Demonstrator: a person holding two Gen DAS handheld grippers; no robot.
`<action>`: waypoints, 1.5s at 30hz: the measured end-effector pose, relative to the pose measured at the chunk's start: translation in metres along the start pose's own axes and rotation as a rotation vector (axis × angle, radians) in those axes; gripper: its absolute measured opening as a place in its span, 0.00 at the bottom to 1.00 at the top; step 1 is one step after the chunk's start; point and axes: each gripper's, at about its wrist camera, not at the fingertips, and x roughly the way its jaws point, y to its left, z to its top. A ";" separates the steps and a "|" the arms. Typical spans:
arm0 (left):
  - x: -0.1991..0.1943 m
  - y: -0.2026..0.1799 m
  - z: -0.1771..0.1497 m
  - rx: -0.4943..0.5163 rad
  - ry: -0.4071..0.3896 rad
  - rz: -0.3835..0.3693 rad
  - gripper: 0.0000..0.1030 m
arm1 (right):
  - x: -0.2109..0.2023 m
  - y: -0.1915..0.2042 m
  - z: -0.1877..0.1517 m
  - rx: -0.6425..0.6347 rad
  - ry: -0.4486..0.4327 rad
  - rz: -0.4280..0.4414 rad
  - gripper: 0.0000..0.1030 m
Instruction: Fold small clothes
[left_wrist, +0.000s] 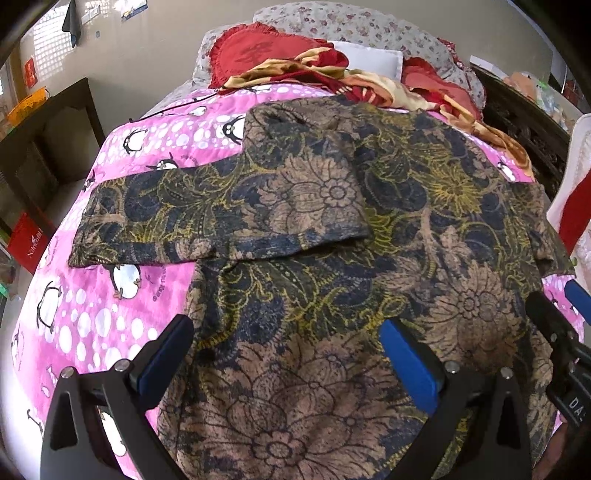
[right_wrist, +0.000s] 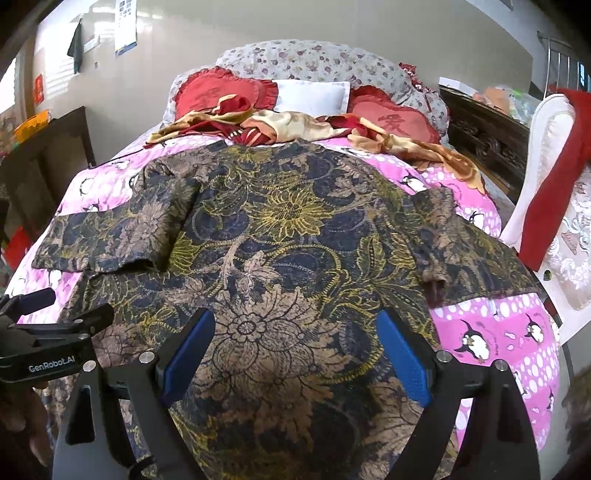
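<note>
left gripper (left_wrist: 288, 354) at 6 o'clock, jaws wide apart, gripping nothing | right gripper (right_wrist: 295, 343) likewise spread, empty | floral shirt (right_wrist: 280, 236) flat under both, sleeves toward 9 and 3 | penguin quilt (right_wrist: 495, 332) beneath | red pillows (right_wrist: 221, 92) at 12

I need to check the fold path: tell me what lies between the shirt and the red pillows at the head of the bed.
In the right wrist view, a crumpled red and gold cloth lies between the shirt and the red pillows.
</note>
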 end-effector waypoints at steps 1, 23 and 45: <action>0.002 0.001 0.000 -0.003 0.002 -0.001 1.00 | 0.003 0.001 0.000 0.001 0.002 0.000 0.84; 0.015 -0.002 0.002 0.009 -0.002 -0.007 1.00 | 0.060 -0.027 -0.024 0.051 0.012 -0.058 0.84; -0.006 0.215 0.034 -0.500 -0.015 -0.386 0.90 | 0.079 -0.019 -0.031 0.014 0.069 -0.127 0.86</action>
